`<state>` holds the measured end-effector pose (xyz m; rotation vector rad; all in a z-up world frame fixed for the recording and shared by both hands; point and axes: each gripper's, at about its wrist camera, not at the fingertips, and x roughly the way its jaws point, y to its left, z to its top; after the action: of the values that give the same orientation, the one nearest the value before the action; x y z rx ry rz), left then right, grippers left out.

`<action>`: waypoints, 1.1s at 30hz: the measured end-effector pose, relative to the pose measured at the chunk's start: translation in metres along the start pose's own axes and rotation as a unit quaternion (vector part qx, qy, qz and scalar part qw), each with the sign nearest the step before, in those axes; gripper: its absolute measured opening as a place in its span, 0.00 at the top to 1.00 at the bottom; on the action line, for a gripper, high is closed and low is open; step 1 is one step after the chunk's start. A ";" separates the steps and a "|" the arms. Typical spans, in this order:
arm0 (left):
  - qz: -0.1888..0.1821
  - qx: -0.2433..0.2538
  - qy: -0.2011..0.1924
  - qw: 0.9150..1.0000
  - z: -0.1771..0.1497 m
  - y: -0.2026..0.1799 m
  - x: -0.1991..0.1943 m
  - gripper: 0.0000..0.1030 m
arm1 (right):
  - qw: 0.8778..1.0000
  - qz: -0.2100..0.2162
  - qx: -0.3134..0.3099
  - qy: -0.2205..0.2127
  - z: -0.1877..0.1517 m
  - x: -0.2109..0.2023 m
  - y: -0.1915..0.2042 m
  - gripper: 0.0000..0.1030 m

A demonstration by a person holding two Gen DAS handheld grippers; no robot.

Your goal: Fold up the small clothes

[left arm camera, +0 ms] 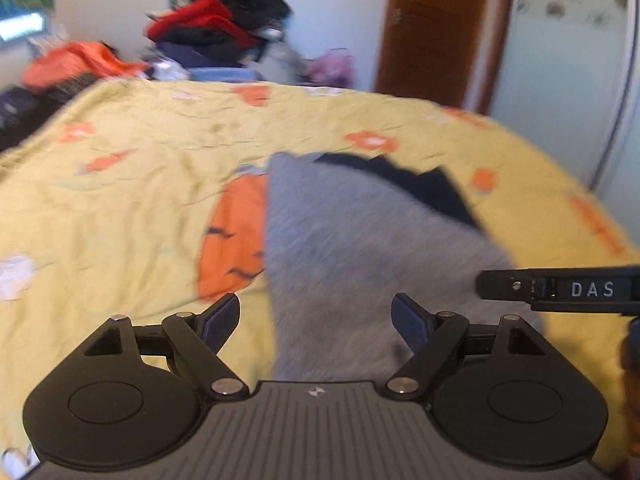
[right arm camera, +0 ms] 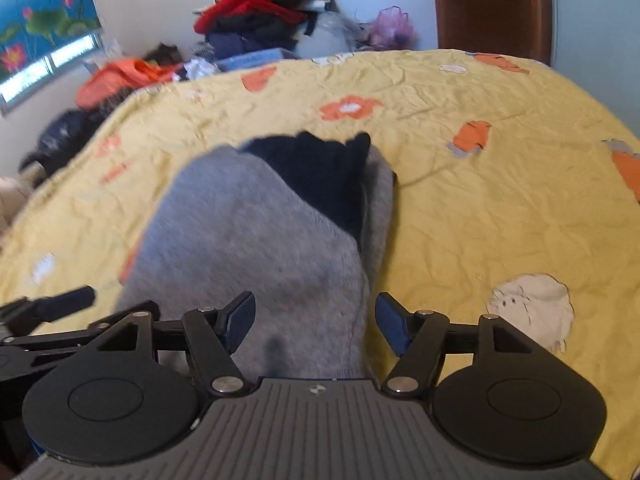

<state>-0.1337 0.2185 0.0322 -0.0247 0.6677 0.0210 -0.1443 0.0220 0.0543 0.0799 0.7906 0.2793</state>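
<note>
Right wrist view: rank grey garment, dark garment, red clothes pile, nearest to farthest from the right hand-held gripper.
1. Grey garment: on the bed, reaching in between the fingers of the open right hand-held gripper.
2. Dark garment: at the grey one's far end, mid-bed.
3. Red clothes pile: beyond the bed, by the back wall.

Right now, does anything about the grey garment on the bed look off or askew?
The grey garment lies slanted on the yellow bedspread, and a dark navy part pokes out unevenly at its far end, so the fold looks untidy. Both the left gripper and right gripper are open, holding nothing.
</note>
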 end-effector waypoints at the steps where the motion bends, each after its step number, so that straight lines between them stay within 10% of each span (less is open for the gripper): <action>1: 0.007 -0.004 0.004 1.000 -0.006 -0.002 0.000 0.19 | 1.000 -0.007 -0.007 -0.001 -0.005 0.001 0.004 0.33; 33: 0.019 0.002 0.073 0.997 -0.043 -0.005 -0.004 0.19 | 0.992 -0.112 -0.006 0.057 -0.058 0.005 0.007 0.00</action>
<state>-0.1629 0.2121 0.0007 -0.0094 0.8148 0.0552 -0.1843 0.0285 0.0115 -0.0370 0.9036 0.0764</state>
